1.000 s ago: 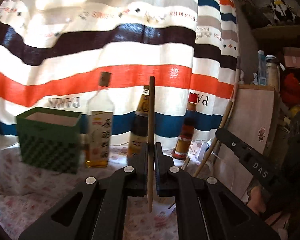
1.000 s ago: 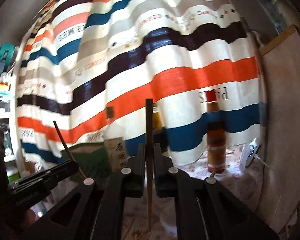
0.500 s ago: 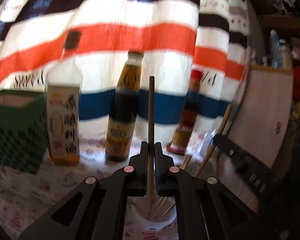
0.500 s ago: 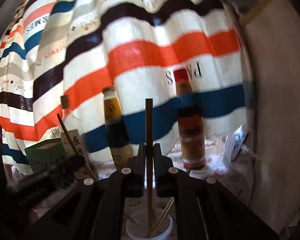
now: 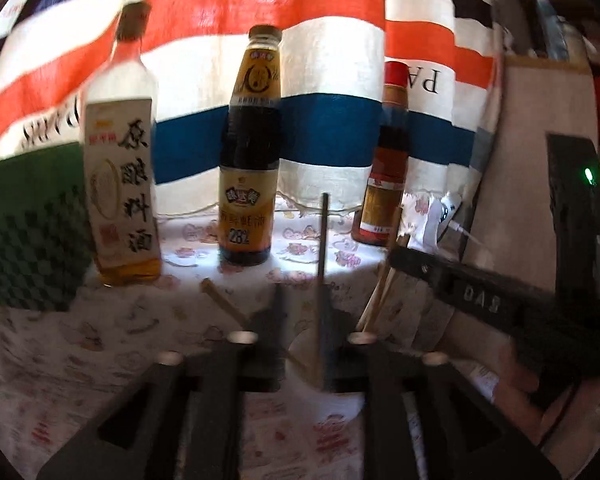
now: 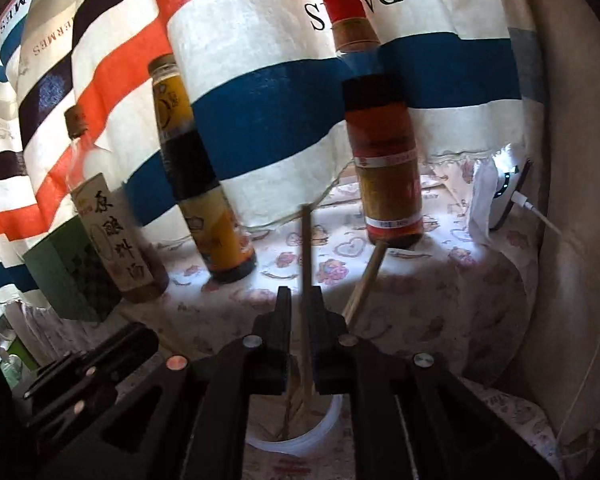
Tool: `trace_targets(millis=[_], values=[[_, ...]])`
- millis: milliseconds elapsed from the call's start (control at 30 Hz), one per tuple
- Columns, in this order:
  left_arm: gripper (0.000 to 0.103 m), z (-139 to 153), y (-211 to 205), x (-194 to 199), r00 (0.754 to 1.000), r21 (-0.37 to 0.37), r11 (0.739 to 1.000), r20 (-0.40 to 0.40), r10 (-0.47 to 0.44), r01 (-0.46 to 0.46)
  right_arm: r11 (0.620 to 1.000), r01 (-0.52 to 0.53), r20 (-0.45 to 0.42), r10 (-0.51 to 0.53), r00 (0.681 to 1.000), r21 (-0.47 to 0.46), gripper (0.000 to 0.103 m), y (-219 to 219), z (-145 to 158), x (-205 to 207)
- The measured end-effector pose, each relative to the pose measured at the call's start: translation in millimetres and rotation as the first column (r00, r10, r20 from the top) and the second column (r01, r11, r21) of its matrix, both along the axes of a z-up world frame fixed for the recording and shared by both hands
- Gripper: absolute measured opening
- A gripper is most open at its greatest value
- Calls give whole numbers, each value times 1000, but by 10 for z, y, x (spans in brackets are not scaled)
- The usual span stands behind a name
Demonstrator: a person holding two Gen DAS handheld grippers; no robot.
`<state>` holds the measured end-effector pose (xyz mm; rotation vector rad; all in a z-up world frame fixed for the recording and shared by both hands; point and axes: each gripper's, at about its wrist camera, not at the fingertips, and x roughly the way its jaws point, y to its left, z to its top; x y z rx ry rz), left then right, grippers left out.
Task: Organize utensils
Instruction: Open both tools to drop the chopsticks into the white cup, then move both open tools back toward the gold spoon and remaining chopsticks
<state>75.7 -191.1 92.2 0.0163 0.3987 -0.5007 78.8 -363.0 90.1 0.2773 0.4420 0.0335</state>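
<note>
My left gripper (image 5: 305,300) hovers over a white cup (image 5: 298,346), and its jaws are opening. A dark chopstick (image 5: 323,248) stands loose between them, leaning on the right finger with its lower end in the cup. Two pale chopsticks (image 5: 224,302) lean out of the cup. My right gripper (image 6: 300,292) is above the same cup (image 6: 328,428), its jaws also opening. A brown chopstick (image 6: 306,260) stands in the narrow gap and reaches down into the cup. Each gripper shows in the other's view: the right one (image 5: 460,292) and the left one (image 6: 92,364).
Three bottles stand behind the cup on the floral cloth: a clear rice-wine bottle (image 5: 120,168), a dark sauce bottle (image 5: 250,152) and a red-capped bottle (image 5: 388,160). A green box (image 5: 28,220) is far left, a pale board (image 5: 532,160) right. A plugged-in white device (image 6: 500,192) leans there.
Both grippers have come down and forward over the cup. Their jaws, shut on the chopsticks before, have parted, and both chopsticks now sit lower, in the cup.
</note>
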Motion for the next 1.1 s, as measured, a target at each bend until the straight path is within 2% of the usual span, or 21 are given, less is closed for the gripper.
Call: trace_targets(millis=[33, 67, 100, 167, 267, 433, 500, 600, 667, 833, 900, 967, 1033, 1100], values=[[43, 32, 63, -63, 1000, 1, 1000, 13, 10, -10, 1000, -10, 3, 10, 1000, 5, 22, -2, 16, -11], [43, 66, 129, -114, 1000, -1, 1000, 25, 14, -14, 1000, -16, 21, 15, 1000, 8, 38, -10, 54, -53], [44, 106, 200, -159, 999, 0, 1000, 35, 21, -21, 1000, -11, 44, 10, 999, 6, 47, -15, 97, -107], [51, 202, 389, -252, 997, -12, 998, 52, 54, -54, 1000, 4, 87, -3, 996, -9, 50, -8, 192, -214], [60, 341, 678, -425, 988, -38, 992, 93, 125, -122, 999, 30, 154, -27, 988, -16, 64, 11, 327, -383], [88, 471, 1055, -731, 958, -45, 972, 166, 235, -231, 1000, -12, 227, 18, 974, -27, 77, 182, 533, -681], [100, 476, 1175, -822, 939, -47, 956, 179, 293, -289, 997, -24, 256, 41, 966, -70, 91, 320, 631, -853], [103, 448, 1300, -921, 925, -47, 947, 206, 320, -317, 997, -19, 282, 41, 958, -80, 103, 426, 715, -1075], [103, 406, 1346, -944, 927, -22, 948, 204, 315, -317, 998, -48, 269, 60, 961, -50, 103, 468, 742, -1207], [103, 193, 1460, -1075, 932, -43, 950, 187, 312, -310, 993, -118, 179, 121, 976, -30, 103, 600, 588, -1344], [103, 37, 1547, -1070, 940, -66, 950, 139, 311, -304, 992, -119, 155, 124, 980, -43, 103, 671, 412, -1356], [103, -170, 1676, -972, 950, -101, 947, 44, 309, -303, 991, -123, 148, 130, 980, -56, 103, 734, 181, -1347], [103, -343, 1748, -843, 943, -76, 940, -35, 331, -333, 991, -119, 133, 127, 983, -61, 103, 771, -29, -1303], [103, -451, 1763, -739, 936, -20, 936, -45, 350, -351, 994, -84, 75, 89, 993, -68, 103, 803, -231, -1213]])
